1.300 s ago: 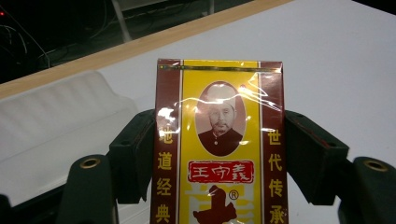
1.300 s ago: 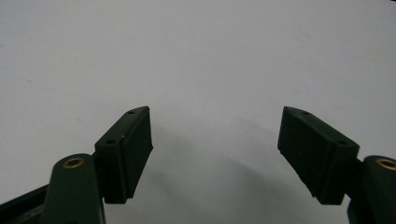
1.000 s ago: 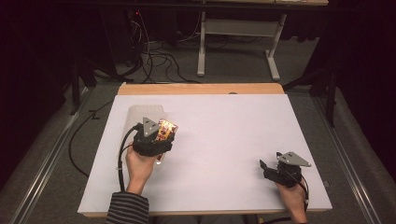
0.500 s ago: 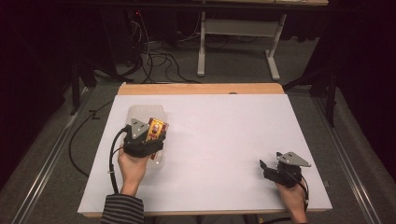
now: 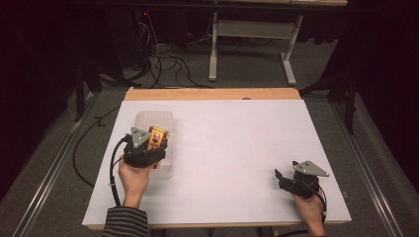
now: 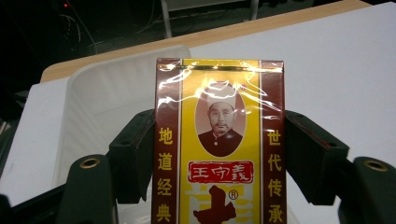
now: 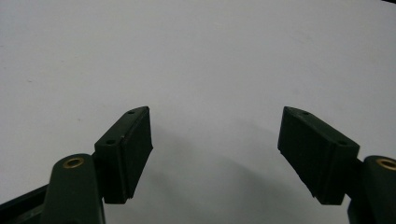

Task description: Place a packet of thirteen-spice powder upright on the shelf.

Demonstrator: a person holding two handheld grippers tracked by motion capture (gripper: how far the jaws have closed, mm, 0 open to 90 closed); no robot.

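While the left gripper [image 5: 148, 146] covers its lower part in the high view, the yellow and maroon packet [image 5: 156, 137] sits over the clear plastic tub [image 5: 168, 118] on the white tabletop [image 5: 237, 148]. The right gripper [image 5: 286, 178] rests apart.

From the left gripper view, the jaws clamp both sides of the packet [image 6: 219, 140]; its bottom is cut off.

From the right gripper view, the jaws stand wide, holding nothing.

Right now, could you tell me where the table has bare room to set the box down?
The white table top is bare between the clear plastic bin and the right gripper, and along the far wooden edge. The near-left is crowded: the left gripper holds the yellow box over the bin.
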